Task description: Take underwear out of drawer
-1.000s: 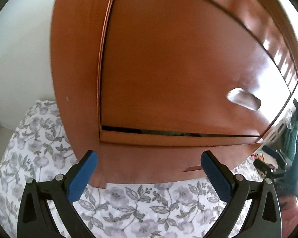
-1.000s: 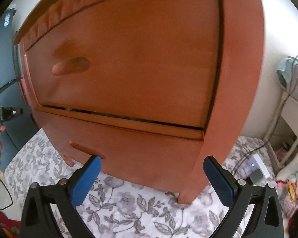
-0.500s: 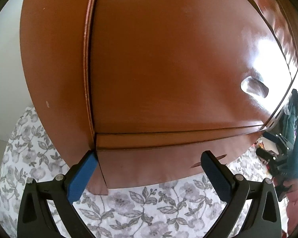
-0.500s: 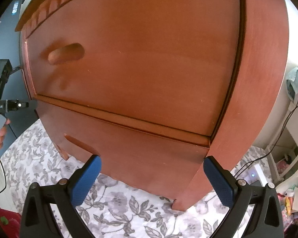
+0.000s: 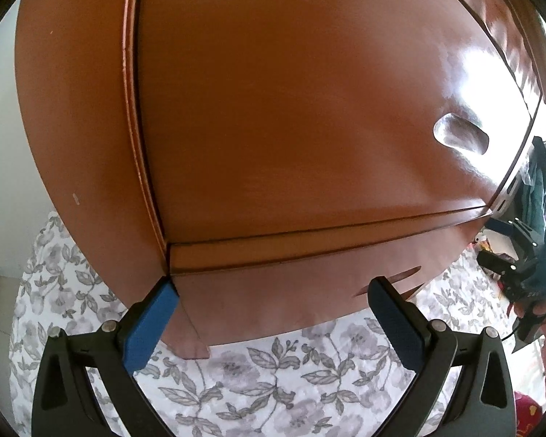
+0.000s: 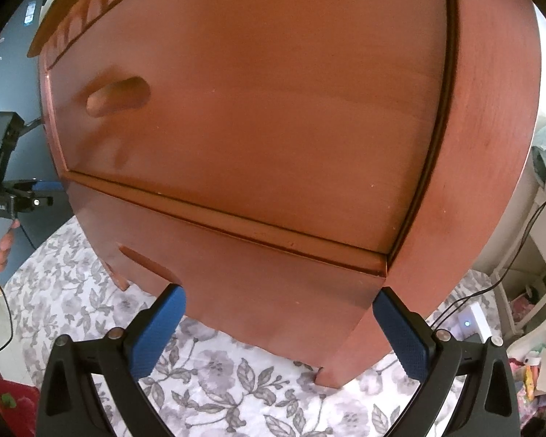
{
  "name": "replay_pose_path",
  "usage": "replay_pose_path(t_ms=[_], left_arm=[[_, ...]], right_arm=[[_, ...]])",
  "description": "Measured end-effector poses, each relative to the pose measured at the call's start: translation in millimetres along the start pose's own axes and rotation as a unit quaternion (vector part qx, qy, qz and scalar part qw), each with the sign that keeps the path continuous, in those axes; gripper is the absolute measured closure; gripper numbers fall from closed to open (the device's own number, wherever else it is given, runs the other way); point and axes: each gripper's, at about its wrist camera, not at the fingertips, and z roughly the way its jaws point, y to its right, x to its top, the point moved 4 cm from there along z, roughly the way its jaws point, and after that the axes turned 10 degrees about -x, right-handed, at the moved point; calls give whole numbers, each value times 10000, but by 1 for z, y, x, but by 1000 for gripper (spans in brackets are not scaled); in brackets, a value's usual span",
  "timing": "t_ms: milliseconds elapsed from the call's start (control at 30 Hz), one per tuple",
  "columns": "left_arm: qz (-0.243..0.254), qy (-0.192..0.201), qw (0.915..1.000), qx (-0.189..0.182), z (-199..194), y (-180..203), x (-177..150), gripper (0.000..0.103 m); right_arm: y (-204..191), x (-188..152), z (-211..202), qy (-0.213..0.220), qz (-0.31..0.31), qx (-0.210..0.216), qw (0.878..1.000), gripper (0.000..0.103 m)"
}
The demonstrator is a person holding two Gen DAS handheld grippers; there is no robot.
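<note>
Floral cloth (image 5: 273,375), white with grey leaves and blossoms, spread flat across the lower ground of both views. White wall (image 5: 0,145) at left edge. White power strip (image 6: 469,322) with lit indicator, at the cloth's right edge; dark cables (image 6: 520,240) rise from it. White shelving (image 6: 542,225) beside.

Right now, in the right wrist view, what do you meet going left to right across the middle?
Other tool → drawer handle → drawer front → cabinet side post → dangling cables.
</note>
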Motion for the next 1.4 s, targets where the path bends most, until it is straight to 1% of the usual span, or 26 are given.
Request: replay_pose_path(t_ms=[167, 333, 433, 567, 733, 900, 1067, 1400], left_arm=[[128, -60, 9999, 83, 1, 4, -5, 0], [107, -64, 9999, 69, -2, 8, -12, 0], [174, -66, 9997, 144, -5, 13, -20, 0], [125, -50, 9998, 122, -13, 16, -29, 0], [181, -73, 9997, 159, -24, 24, -46, 0], [123, -40, 9998, 127, -36, 29, -60, 0], [47, -17, 9999, 139, -47, 33, -64, 0], [-53, 22, 9998, 189, -58, 36, -73, 0]], right_arm=[[-4, -3, -1, -31, -135, 16, 9999, 0], [-7, -8, -8, 0, -75, 28, 10000, 0], [-9, -12, -13, 4, -98, -15, 10000, 0], [-14, -20, -25, 9, -113, -7, 9999, 0], [-17, -30, -40, 14, -87, -28, 10000, 0], [-18, -41, -59, 36, -39, -36, 10000, 0], [-17, -47, -73, 2, 42, -20, 10000, 0], [-23, -55, -84, -64, 112, -65, 9999, 0]])
